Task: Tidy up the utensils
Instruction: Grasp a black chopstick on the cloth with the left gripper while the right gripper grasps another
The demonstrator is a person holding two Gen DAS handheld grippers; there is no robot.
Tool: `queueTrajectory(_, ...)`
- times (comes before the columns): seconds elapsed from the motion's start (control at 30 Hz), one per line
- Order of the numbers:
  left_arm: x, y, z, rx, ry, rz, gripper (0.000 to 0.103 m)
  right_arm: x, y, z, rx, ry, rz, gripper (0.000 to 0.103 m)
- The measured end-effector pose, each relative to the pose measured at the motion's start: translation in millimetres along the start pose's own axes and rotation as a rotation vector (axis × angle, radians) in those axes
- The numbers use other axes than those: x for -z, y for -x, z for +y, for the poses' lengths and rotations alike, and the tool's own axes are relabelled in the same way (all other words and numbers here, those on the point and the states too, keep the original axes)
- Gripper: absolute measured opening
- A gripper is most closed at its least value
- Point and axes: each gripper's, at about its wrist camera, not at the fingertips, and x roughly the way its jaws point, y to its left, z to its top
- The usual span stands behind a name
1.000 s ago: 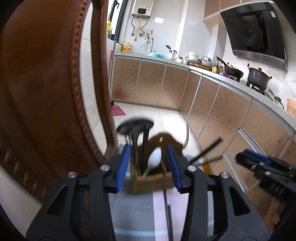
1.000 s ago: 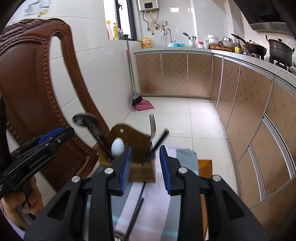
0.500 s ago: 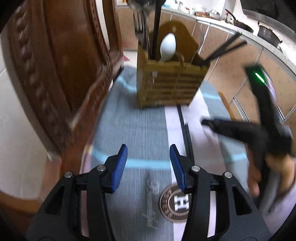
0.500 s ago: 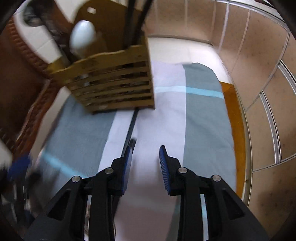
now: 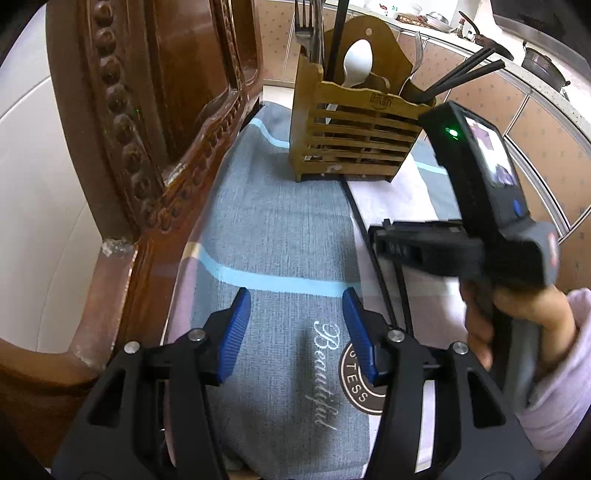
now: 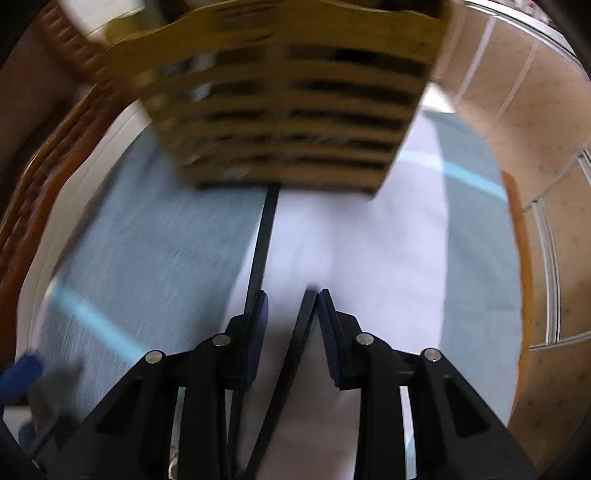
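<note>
Two black chopsticks (image 6: 260,254) lie loose on the striped cloth (image 5: 280,236), their long axes running from the near edge of the cloth away toward the wooden utensil holder (image 5: 351,136), far tips close to its base. The nearer stick (image 6: 295,354) slants between the fingers of the right gripper (image 6: 290,306), touching the right pad; the other passes just outside the left pad. The right jaws are narrowed around the stick but not visibly clamped; motion blur prevents a firmer finding. The left gripper (image 5: 295,328) hovers above the cloth, spread wide and empty.

Handling assessment: the sticks appear thin, rigid, light and smooth, so liable to roll or pivot in the pads. A pinch near mid-length would likely limit swing; a pinch near the end risks drooping.

The holder already contains a white spoon (image 5: 356,61), forks (image 5: 308,26) and further chopsticks (image 5: 465,72) leaning out to the right.
</note>
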Motion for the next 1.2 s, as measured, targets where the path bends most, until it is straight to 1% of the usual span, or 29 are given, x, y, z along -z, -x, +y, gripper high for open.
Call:
queueTrajectory(0.1, 3.9, -3.0, -2.3, 0.012, -0.002, 0.015, 0.051, 9.5, 5.1, -0.6, 0.009, 0.020, 0.014, 0.031)
queueTrajectory(0.2, -0.3, -12.4, -9.5, 0.030, -0.013, 0.033, 0.052, 13.6, 9.7, -13.7, -0.009, -0.019, 0.035, 0.031)
queueTrajectory(0.23, -1.1, -15.6, -13.6, 0.040, -0.018, 0.043, 0.052, 13.0, 10.5, -19.8, -0.025, -0.032, 0.039, 0.027)
queueTrajectory(0.27, -1.5, -18.8, -17.5, 0.046, -0.022, 0.052, 0.052, 12.9, 10.7, -23.7, -0.035, -0.039, 0.040, 0.015)
queueTrajectory(0.3, -1.8, -23.0, -22.8, 0.054, -0.027, 0.068, 0.052, 13.1, 11.3, -28.1, -0.048, -0.048, 0.045, 0.012)
queueTrajectory(0.43, 0.8, -39.1, -46.8, 0.102, -0.059, 0.127, 0.052, 17.7, 20.1, -42.3, -0.033, -0.056, 0.036, 0.010)
queueTrajectory(0.57, 3.8, -58.7, -68.1, 0.109, -0.090, 0.182, 0.052, 28.4, 31.9, -61.0, -0.010, -0.081, 0.024, 0.009)
queueTrajectory(0.63, 6.1, -69.6, -74.7, 0.090, -0.099, 0.215, 0.043, 33.5, 35.5, -74.3, -0.011, -0.101, 0.024, 0.009)
queueTrajectory(0.67, 6.7, -69.6, -77.1, 0.069, -0.109, 0.199, 0.032, 35.8, 35.0, -79.4, -0.013, -0.107, 0.024, 0.009)
queueTrajectory(0.7, 7.0, -70.4, -79.0, 0.054, -0.118, 0.200, 0.023, 38.3, 34.7, -85.2, -0.012, -0.116, 0.025, 0.009)
queueTrajectory(0.73, 6.9, -70.0, -78.5, 0.047, -0.113, 0.201, 0.018, 41.1, 34.5, -91.6, -0.011, -0.125, 0.027, 0.009)
queueTrajectory(0.77, 6.5, -70.1, -76.7, 0.058, -0.100, 0.207, 0.009, 43.7, 31.4, -91.3, -0.011, -0.131, 0.029, 0.009)
queueTrajectory(0.83, 8.7, -67.8, -73.4, 0.070, -0.089, 0.222, 0.008, 43.1, 23.2, -101.6, -0.019, -0.149, 0.034, 0.009)
queueTrajectory(0.9, 18.3, -61.4, -69.8, 0.056, -0.095, 0.235, 0.005, 47.9, 21.6, -100.0, -0.029, -0.161, 0.034, 0.009)
queueTrajectory(1.1, 57.5, -33.5, -62.1, 0.062, -0.116, 0.272, 0.005, 58.6, 25.7, -98.4, -0.056, -0.168, 0.040, 0.009)
queueTrajectory(1.2, 65.7, -24.5, -63.9, 0.060, -0.139, 0.286, 0.006, 58.6, 25.8, -97.5, -0.068, -0.171, 0.052, 0.010)
